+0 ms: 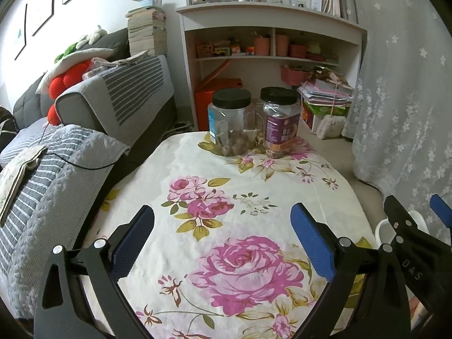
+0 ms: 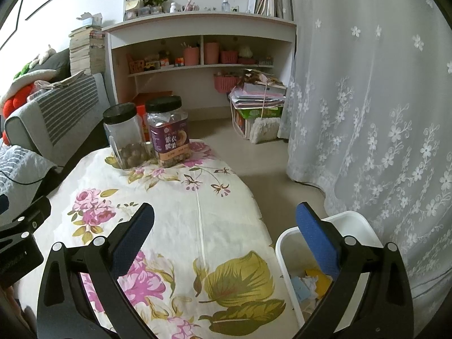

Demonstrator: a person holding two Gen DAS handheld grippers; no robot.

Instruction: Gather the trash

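The table [image 1: 254,186] under its flowered cloth is your landmark; beside its right edge, down on the floor, stands the white bin [image 2: 353,223] — low and close so scraps can drop straight in; paper scraps [image 2: 308,282] already lie at its bottom. At the table's far end two black-lidded jars [image 1: 251,121] stand touching, out of the way; I judge them food, not trash. Your left gripper [image 1: 223,226] hangs over the table's near part, fingers apart and empty; your right gripper [image 2: 226,226] sits at the table's right edge above the bin, fingers apart, holding nothing — likely the job is nearly finished.
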